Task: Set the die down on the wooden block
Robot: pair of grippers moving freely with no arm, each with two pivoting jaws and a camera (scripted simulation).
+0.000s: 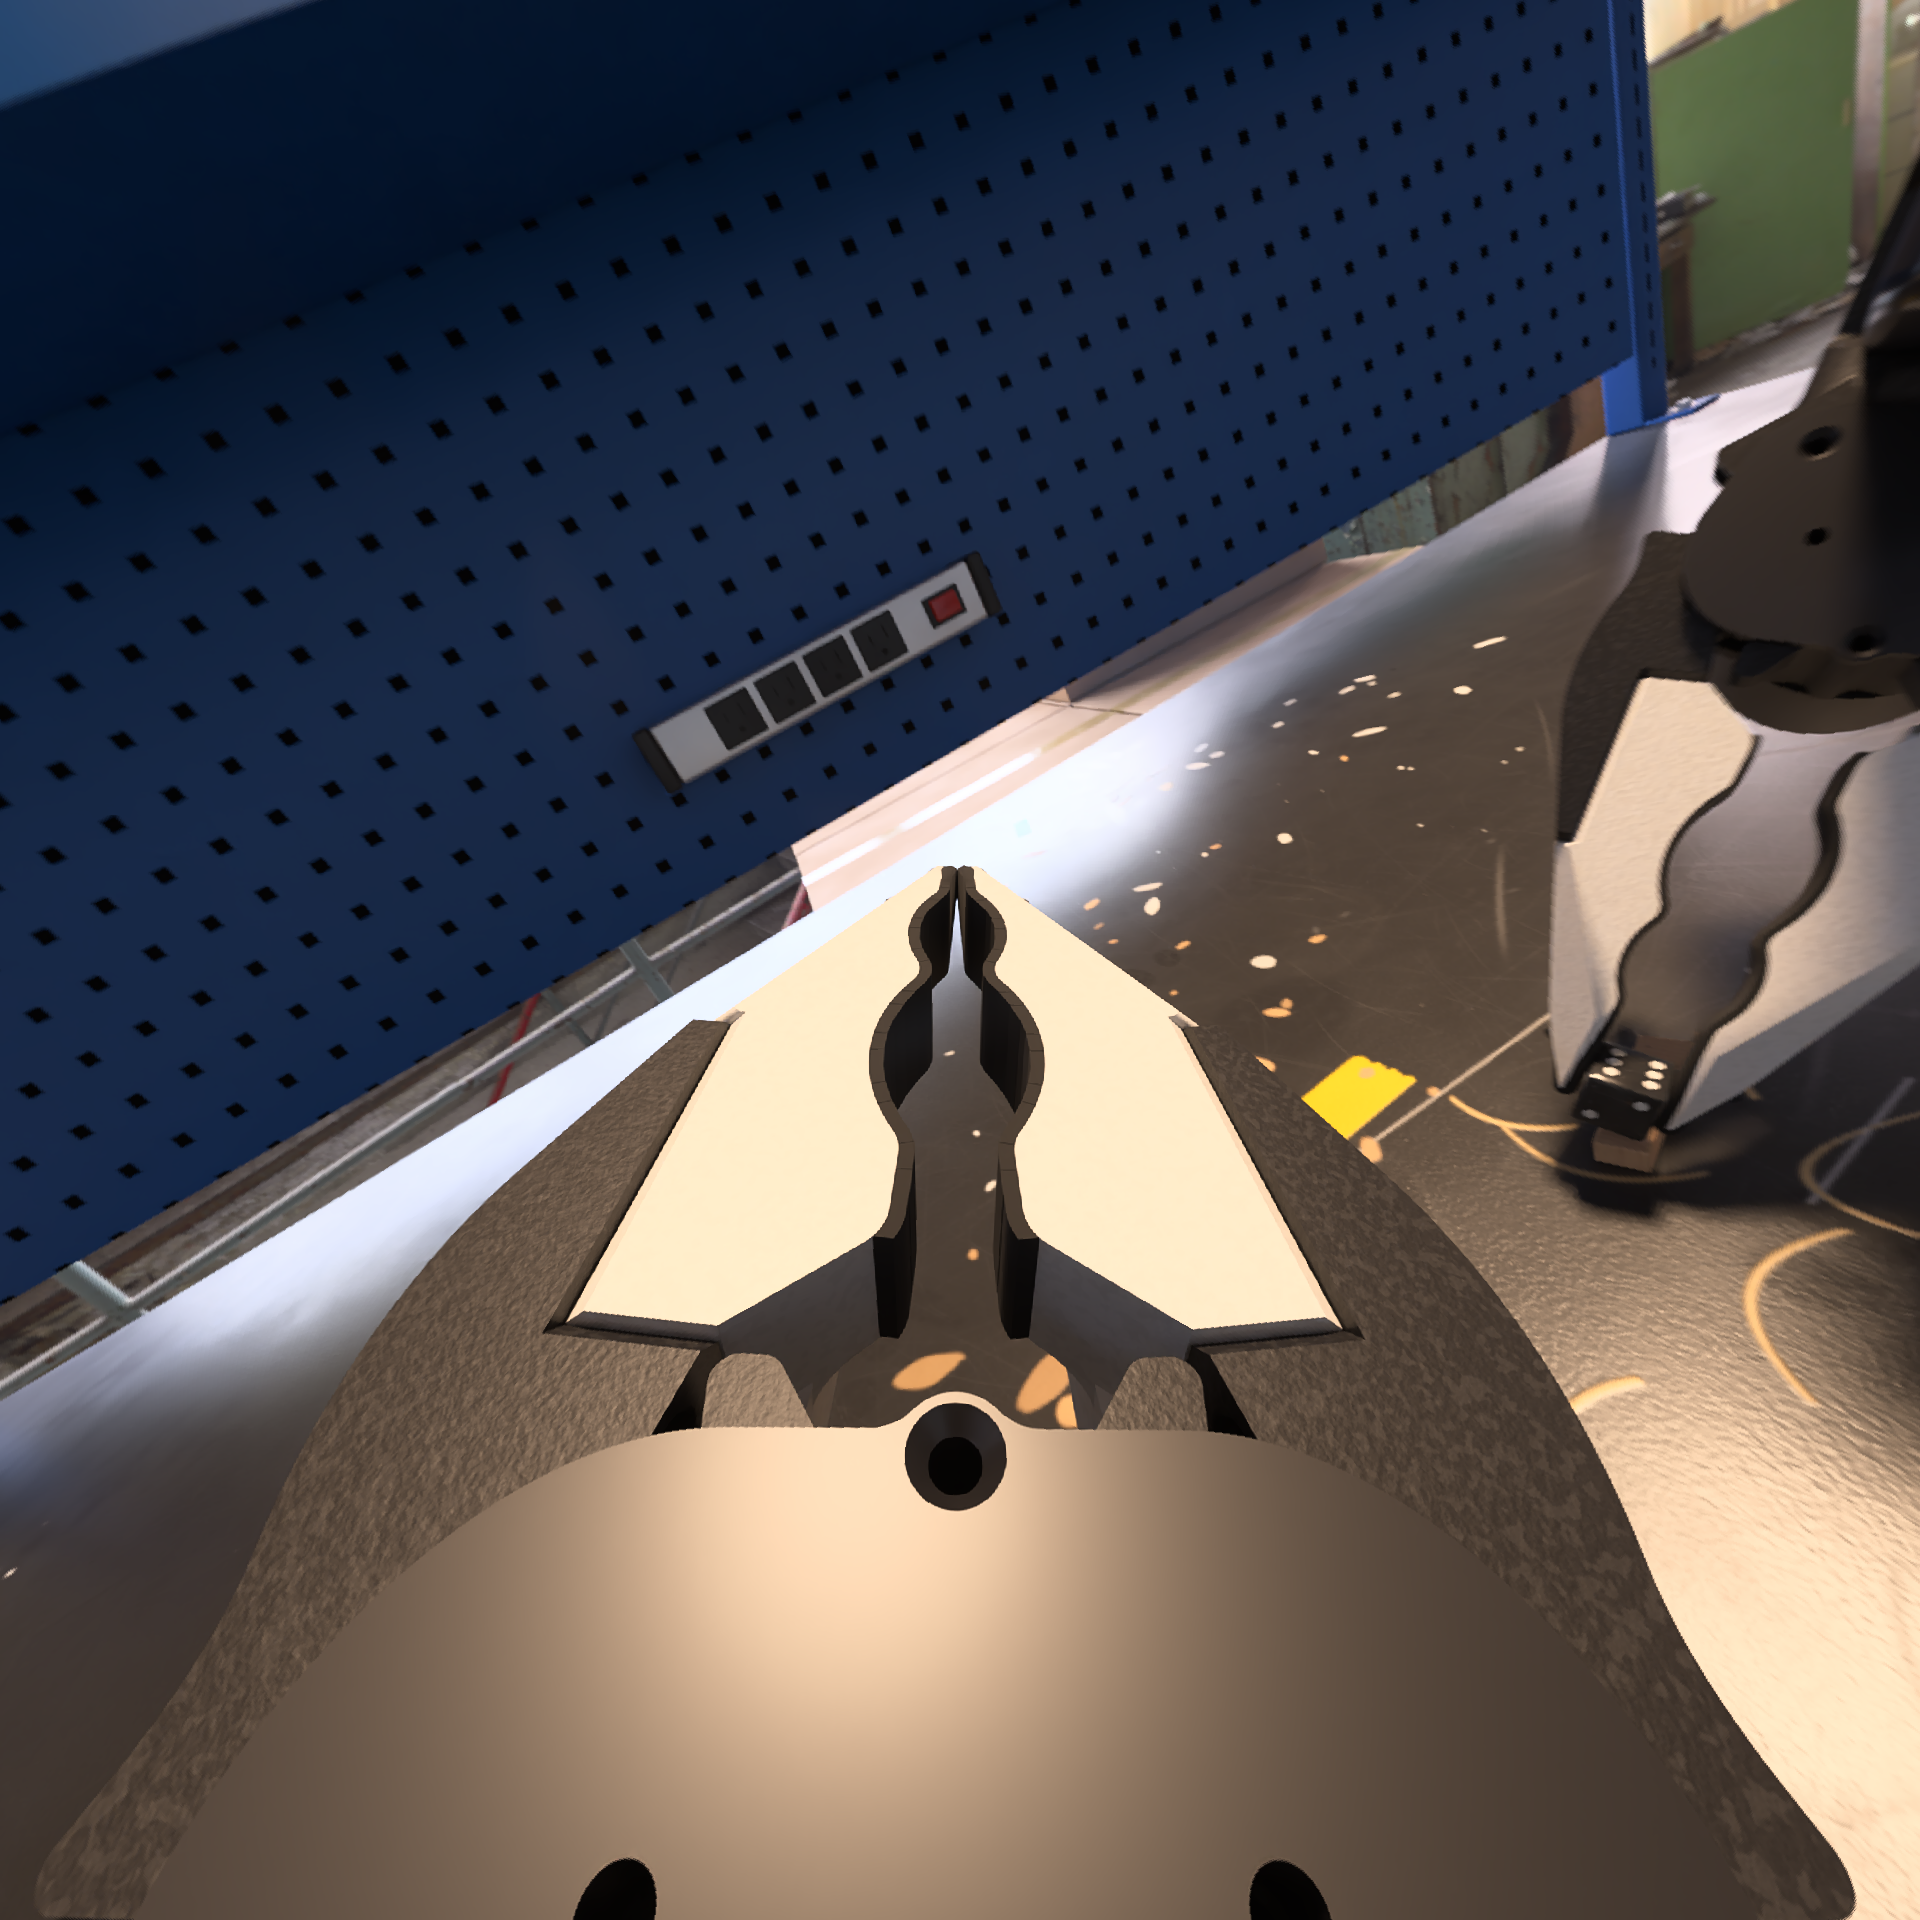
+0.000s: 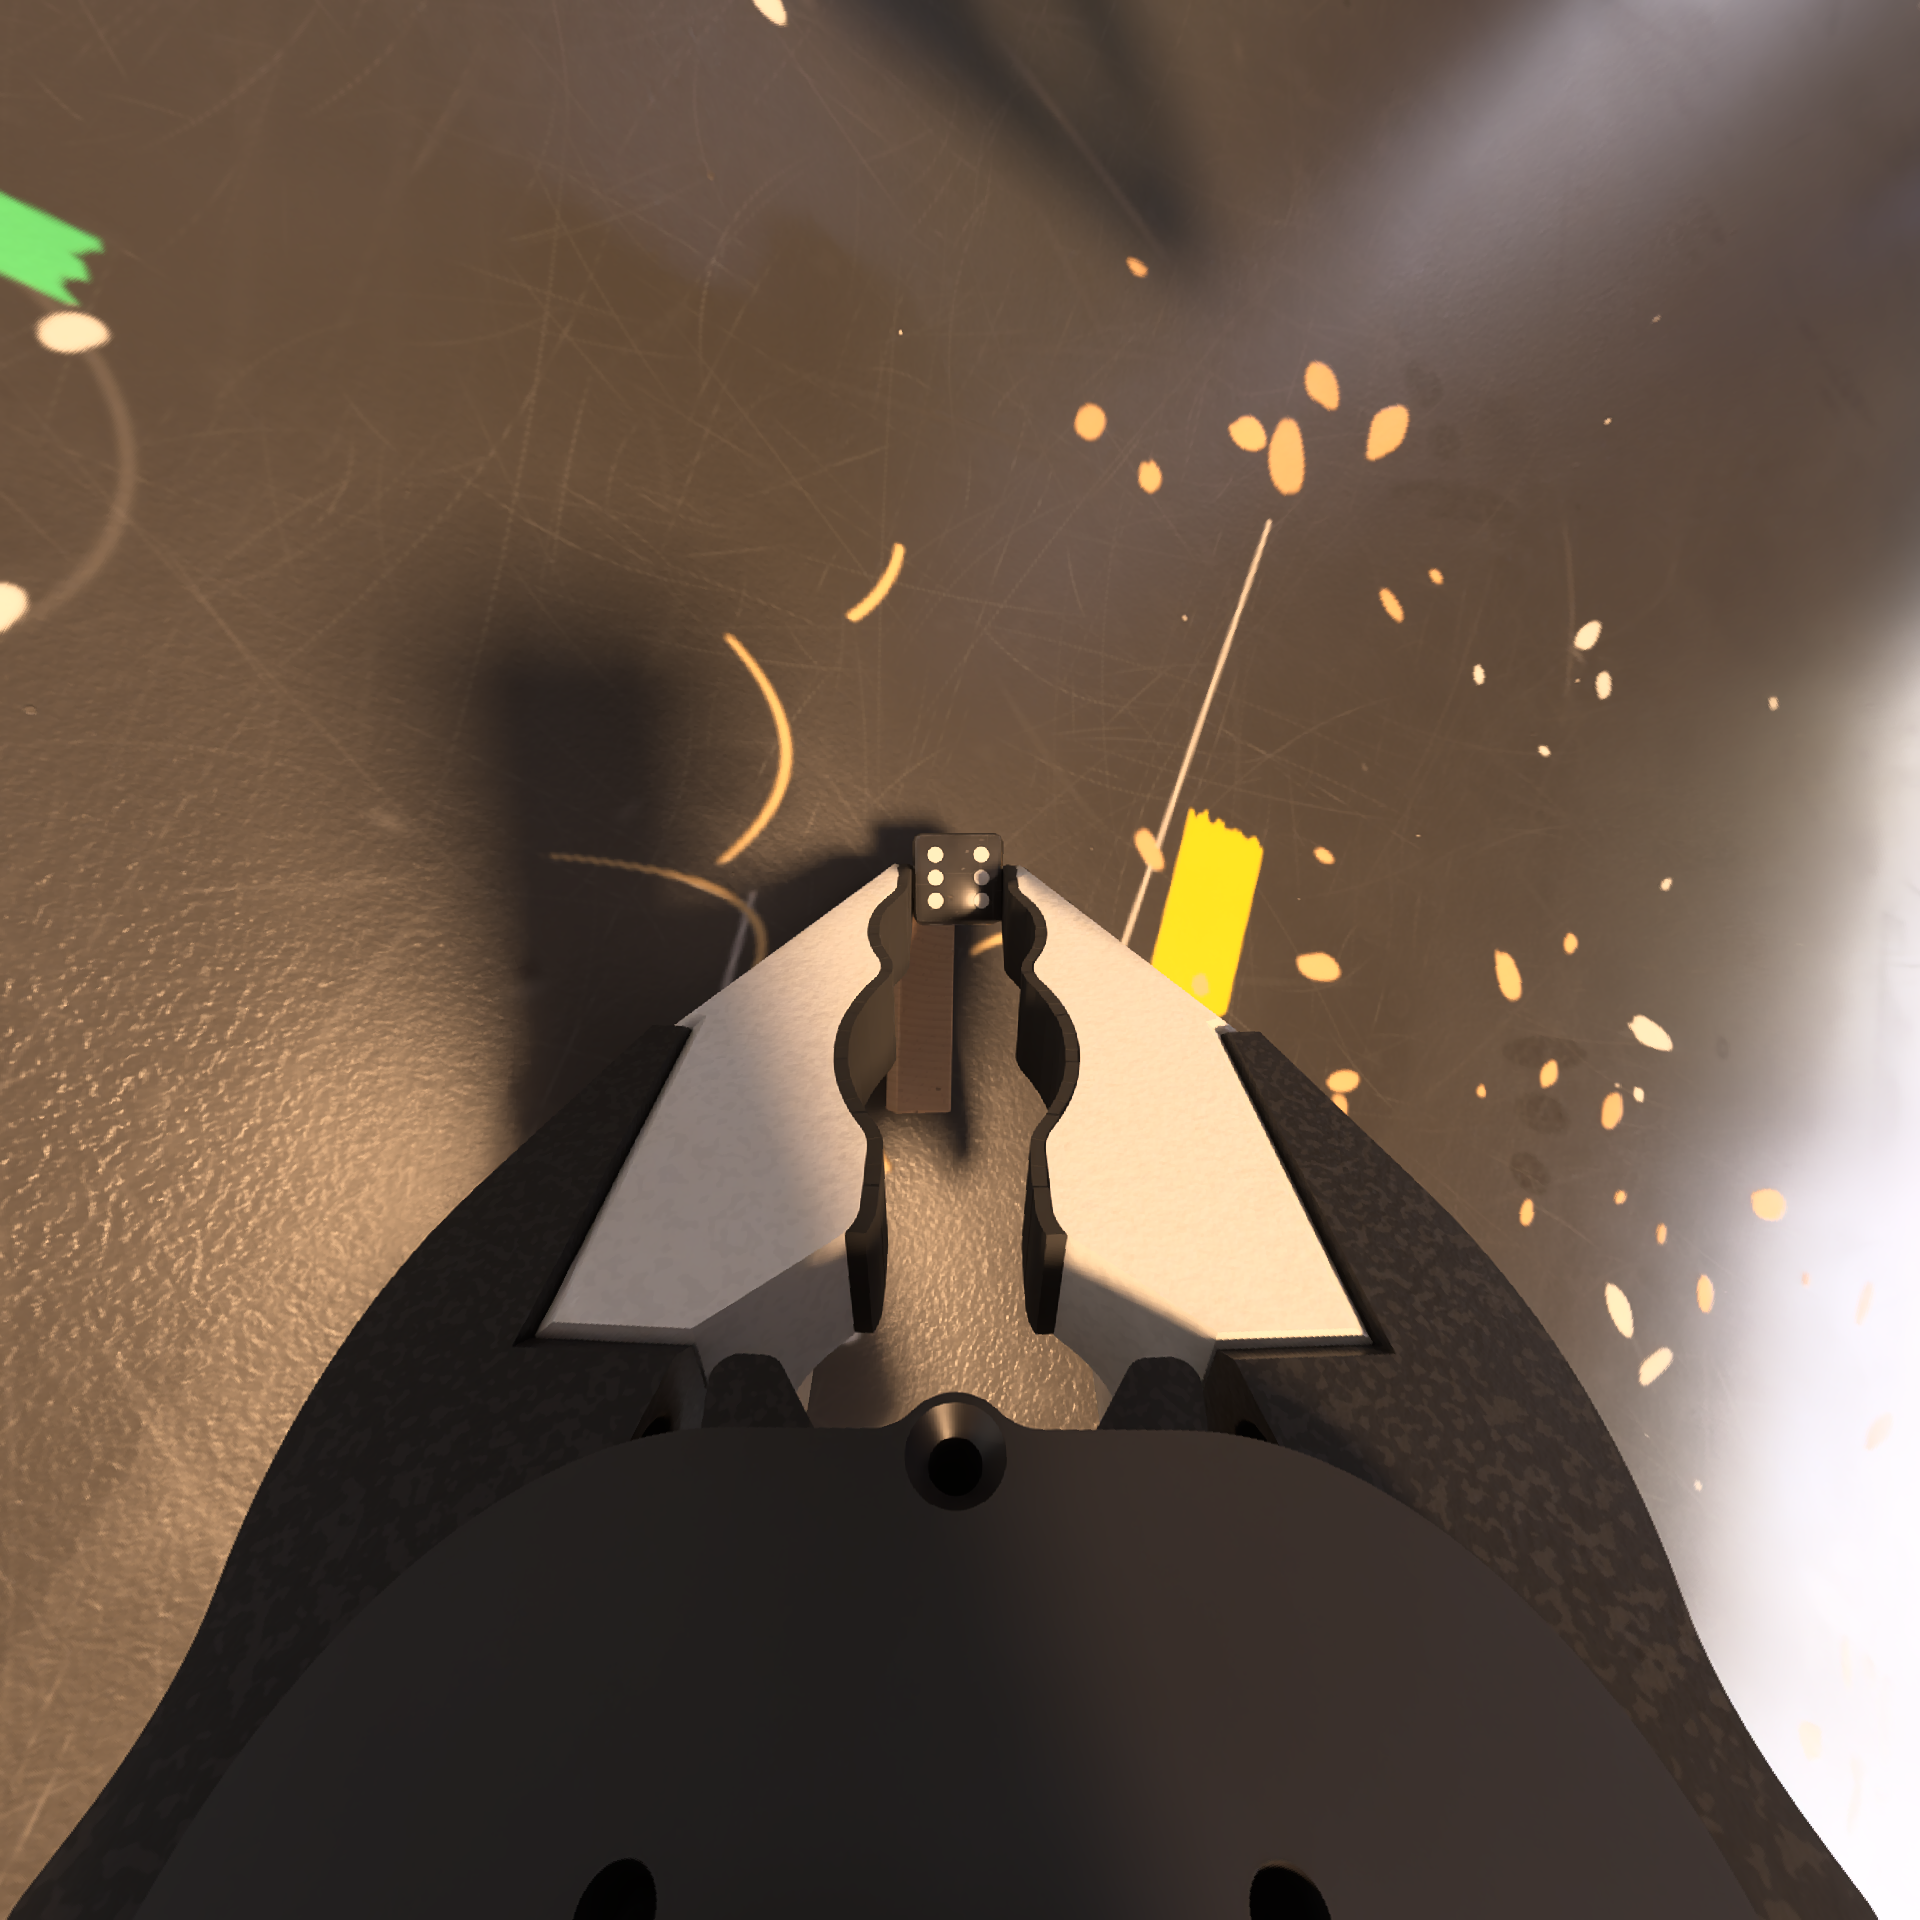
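A black die with white pips [image 2: 957, 879] is pinched between the tips of my right gripper [image 2: 956, 896], which is shut on it. A small wooden block [image 2: 923, 1023] lies on the dark table right under the die and shows between the fingers. In the left wrist view the right gripper [image 1: 1623, 1075] points down at the right, with the die [image 1: 1626, 1093] directly over the block [image 1: 1627, 1149]; I cannot tell whether they touch. My left gripper [image 1: 957, 875] is shut and empty, raised, well left of them.
A yellow tape piece [image 1: 1356, 1091] lies on the scratched table just left of the block, and shows in the right wrist view [image 2: 1210, 914]. A green tape piece [image 2: 42, 249] lies far off. A blue pegboard [image 1: 727, 364] with a power strip [image 1: 821, 665] backs the table.
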